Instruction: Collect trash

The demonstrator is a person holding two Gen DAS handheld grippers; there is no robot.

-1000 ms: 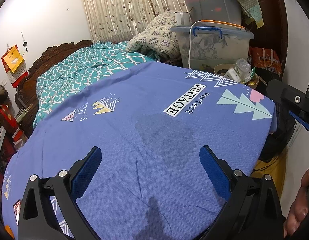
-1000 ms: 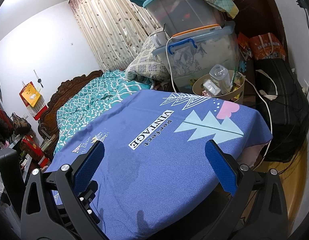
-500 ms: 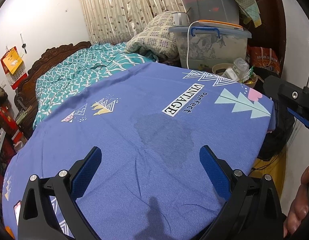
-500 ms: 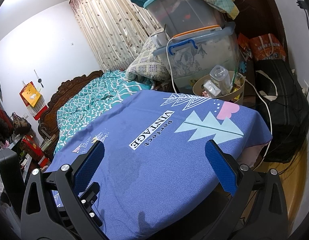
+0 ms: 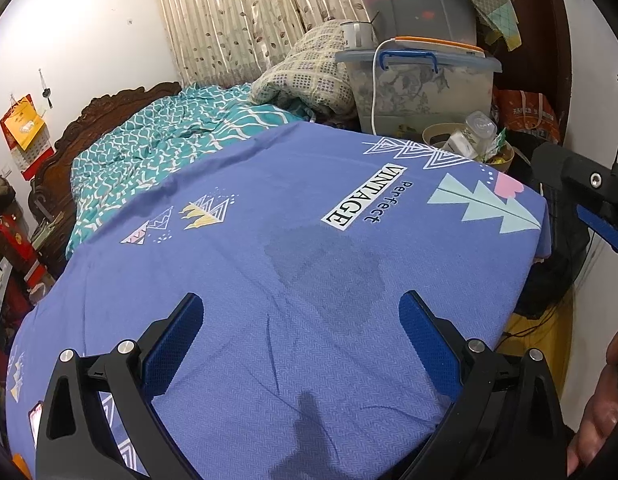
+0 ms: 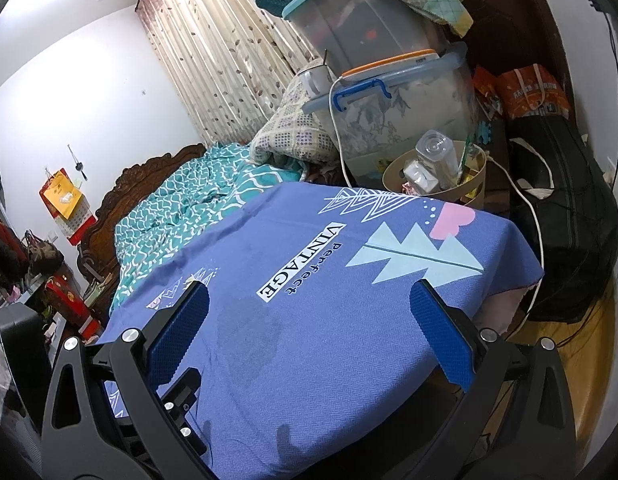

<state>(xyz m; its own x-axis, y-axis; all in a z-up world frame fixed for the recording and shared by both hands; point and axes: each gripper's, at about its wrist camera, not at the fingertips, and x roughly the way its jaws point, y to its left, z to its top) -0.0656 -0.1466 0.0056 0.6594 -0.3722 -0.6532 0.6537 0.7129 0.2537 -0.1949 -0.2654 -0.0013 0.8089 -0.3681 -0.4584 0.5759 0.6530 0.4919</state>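
Observation:
A tan round bin (image 6: pixel 471 184) stands beyond the far edge of the blue cloth-covered table (image 6: pixel 349 320); it holds a clear plastic bottle (image 6: pixel 435 156) and wrappers. It also shows in the left wrist view (image 5: pixel 505 156) at the far right. My left gripper (image 5: pixel 301 320) is open and empty above the near part of the cloth. My right gripper (image 6: pixel 309 308) is open and empty above the cloth, farther right; part of it shows in the left wrist view (image 5: pixel 589 200). No loose trash shows on the cloth.
A dark damp patch (image 5: pixel 325 260) marks the cloth. Stacked plastic storage boxes (image 6: pixel 393 108) and a folded quilt (image 5: pixel 309 76) stand behind the table. A bed with teal bedding (image 5: pixel 157 148) lies to the left. A black bag (image 6: pixel 565 220) sits on the floor at right.
Both grippers stay open and nearly still; the left view has shifted very slightly.

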